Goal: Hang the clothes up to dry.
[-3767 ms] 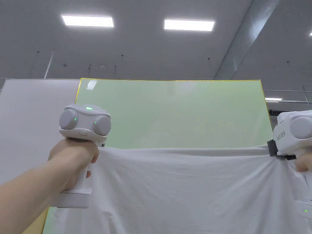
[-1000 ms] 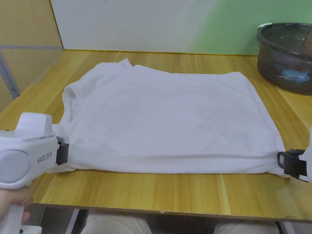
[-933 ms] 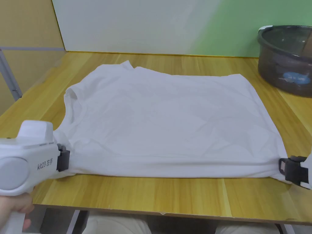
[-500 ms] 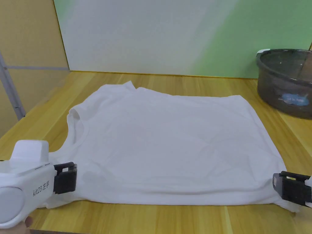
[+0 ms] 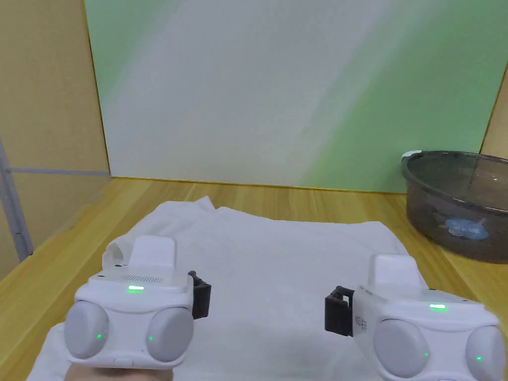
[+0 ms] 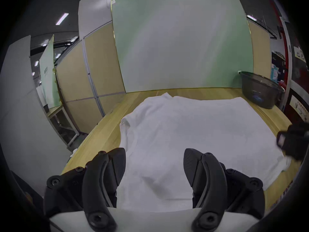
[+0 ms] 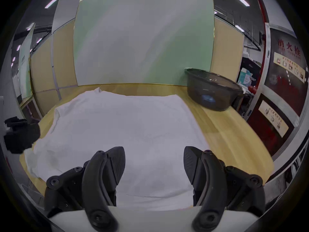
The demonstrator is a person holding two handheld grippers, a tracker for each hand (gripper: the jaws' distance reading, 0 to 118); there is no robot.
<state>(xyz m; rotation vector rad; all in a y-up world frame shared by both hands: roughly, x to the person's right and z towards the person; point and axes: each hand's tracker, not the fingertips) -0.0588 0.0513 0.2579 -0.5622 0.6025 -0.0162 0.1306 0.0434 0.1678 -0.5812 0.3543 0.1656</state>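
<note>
Closest in, both grippers are held up over the near part of the tabletop (image 5: 307, 198), side by side and apart. The left gripper (image 6: 154, 166) is seen with its jaws spread wide, nothing pinched between them, just shirt showing through the gap underneath. Same deal with the right gripper (image 7: 154, 165): jaws parted, nothing caught, cloth visible below. In the head view the left gripper (image 5: 201, 301) is held over the shirt's left side and the right gripper (image 5: 339, 316) over its right side, green lights lit on both housings. Whether the jaws are actually brushing the cloth can't be told. The shirt (image 5: 278, 263), white, is laid out flat across the middle of the wooden tabletop, reaching from the near edge toward the back, with its left edge close to the left edge of the tabletop. A sleeve opening (image 5: 115, 253) is bunched up on that left side, and a small peak of cloth is poked up at the shirt's far left corner. Bare wood is left around it at the back and on the right. Further back, a dark see-through tub (image 5: 459, 218) is parked at the far right corner, well apart from the shirt. Behind everything, a pale green and white panel (image 5: 297, 94) is stood up along the back edge.
</note>
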